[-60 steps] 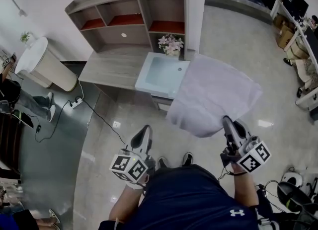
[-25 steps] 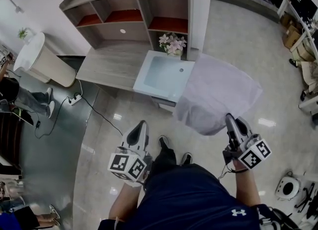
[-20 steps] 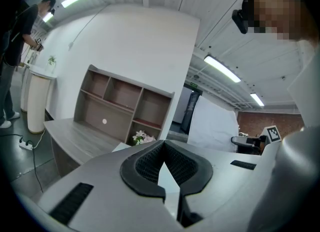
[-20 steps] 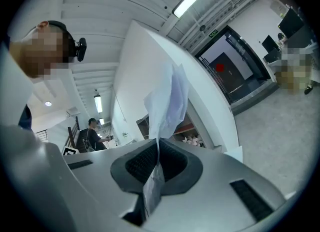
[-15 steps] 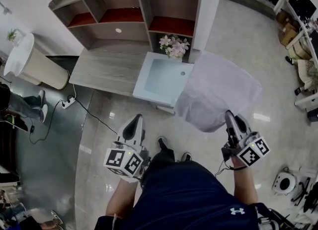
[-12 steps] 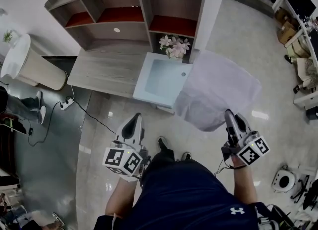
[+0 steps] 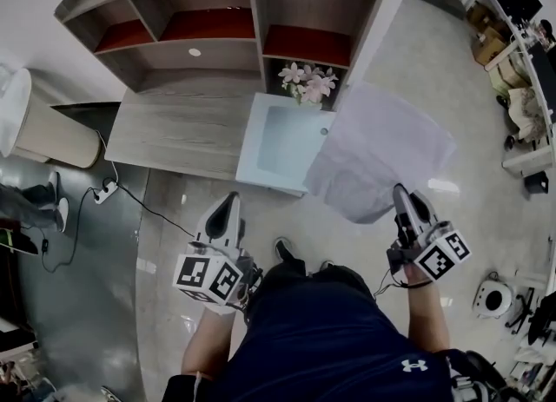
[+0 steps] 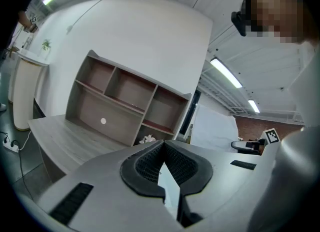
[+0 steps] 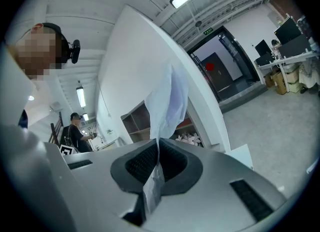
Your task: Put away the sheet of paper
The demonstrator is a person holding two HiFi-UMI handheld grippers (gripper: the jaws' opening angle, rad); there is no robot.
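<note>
Holding the sheet of paper (image 7: 382, 161) up by one edge, short of the desk (image 7: 174, 135).

The right gripper (image 7: 401, 196) clamps the limp sheet's near edge, and the left gripper (image 7: 228, 201) is closed on nothing. With so thin a pinch, a quick swing could likely tear the sheet free or crease it. The pale blue tray (image 7: 282, 144) at the desk's right front corner looks empty. Flowers (image 7: 306, 79) fill the shelf unit's (image 7: 217, 9) lower right compartment.

Left tongs (image 7: 228, 200) closed and empty, right tongs (image 7: 400, 192) forward, clamped on sheet of paper (image 7: 387, 141).
</note>
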